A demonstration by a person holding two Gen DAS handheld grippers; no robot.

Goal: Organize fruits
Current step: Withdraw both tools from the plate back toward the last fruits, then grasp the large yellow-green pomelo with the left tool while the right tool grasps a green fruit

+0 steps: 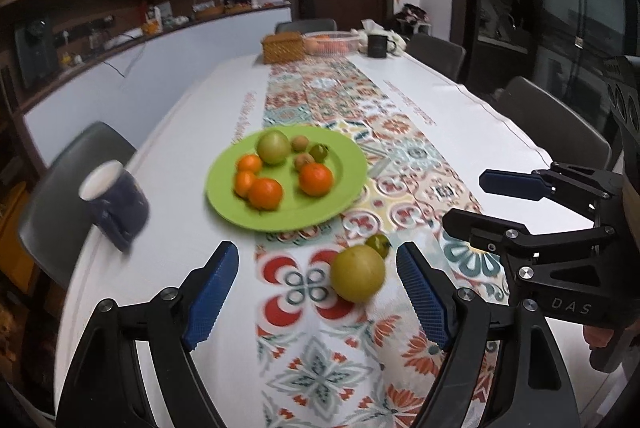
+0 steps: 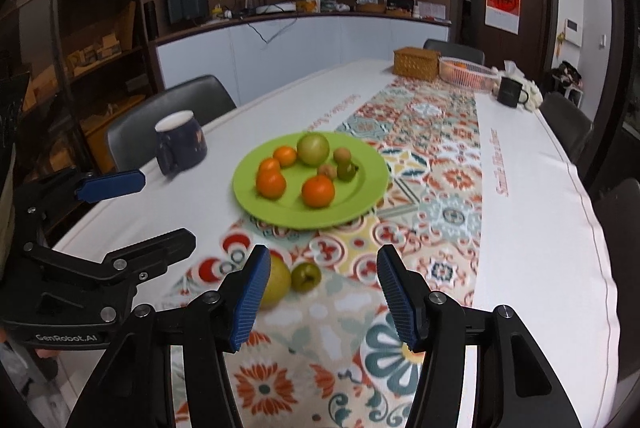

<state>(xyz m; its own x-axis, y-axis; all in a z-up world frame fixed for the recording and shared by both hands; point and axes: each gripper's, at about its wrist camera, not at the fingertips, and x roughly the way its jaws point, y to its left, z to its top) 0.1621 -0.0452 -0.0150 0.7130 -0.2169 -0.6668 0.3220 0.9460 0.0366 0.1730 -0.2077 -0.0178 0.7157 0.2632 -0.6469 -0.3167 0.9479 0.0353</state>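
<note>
A green plate [image 1: 344,188] [image 2: 368,196] on the patterned runner holds several fruits: oranges [image 1: 316,179] [image 2: 318,191], a green apple [image 1: 273,146] [image 2: 313,148] and small brown and green fruits. A yellow-green pear [image 1: 357,273] [image 2: 278,282] and a small green fruit [image 1: 379,245] [image 2: 306,276] lie on the runner in front of the plate. My left gripper [image 1: 318,294] is open, with the pear between its fingers, near the right one. My right gripper [image 2: 322,294] is open and empty just behind the small green fruit; it also shows in the left wrist view [image 1: 470,200].
A dark blue mug [image 1: 114,200] [image 2: 180,142] stands left of the plate. At the table's far end are a wicker box [image 1: 282,46], a plastic basket [image 1: 332,42] and a black mug [image 1: 378,45]. Grey chairs surround the table.
</note>
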